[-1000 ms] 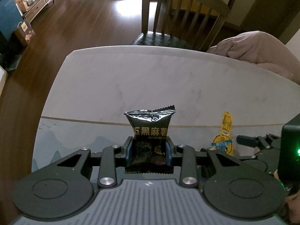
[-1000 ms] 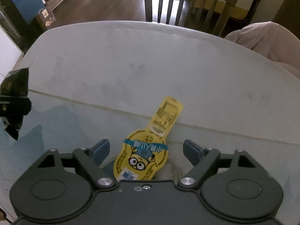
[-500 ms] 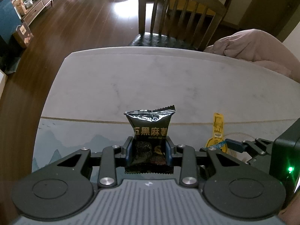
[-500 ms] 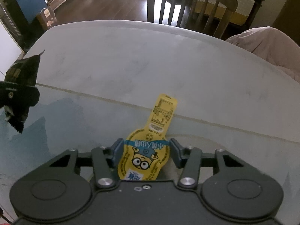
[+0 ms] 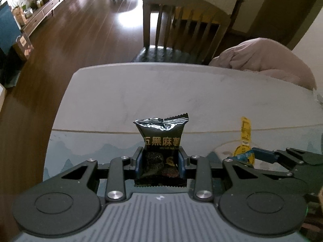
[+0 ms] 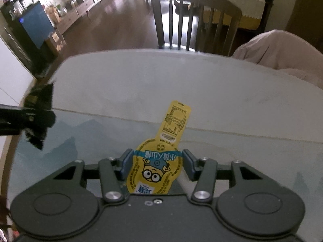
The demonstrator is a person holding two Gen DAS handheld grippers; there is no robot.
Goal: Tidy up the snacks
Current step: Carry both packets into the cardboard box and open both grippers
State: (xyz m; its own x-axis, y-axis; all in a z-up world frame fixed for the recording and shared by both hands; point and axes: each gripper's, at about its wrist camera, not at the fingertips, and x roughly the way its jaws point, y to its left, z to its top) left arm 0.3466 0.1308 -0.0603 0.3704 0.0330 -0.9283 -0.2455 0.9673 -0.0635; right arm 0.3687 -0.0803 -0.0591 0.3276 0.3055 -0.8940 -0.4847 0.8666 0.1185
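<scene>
My left gripper (image 5: 160, 161) is shut on a black foil snack packet (image 5: 161, 139) with gold lettering, held upright above the table. The right gripper (image 6: 156, 164) is shut on a yellow cartoon snack pouch (image 6: 161, 157), whose narrow neck points away over the table. In the left wrist view the yellow pouch (image 5: 245, 139) and the right gripper (image 5: 248, 155) show at the right edge. In the right wrist view the black packet (image 6: 39, 117) hangs blurred at the left edge in the left gripper's fingers. Both packets are off the tabletop.
The pale marble-look table (image 5: 181, 92) carries a blue-grey landscape mat (image 6: 242, 151) on its near half. A wooden chair (image 5: 187, 24) stands at the far edge. A pink cloth bundle (image 5: 268, 60) lies at the far right corner. Dark wood floor lies beyond.
The right gripper closed on the yellow pouch, which lay between open fingers, then lifted it off the table. The left gripper rose a little with the black packet still held.
</scene>
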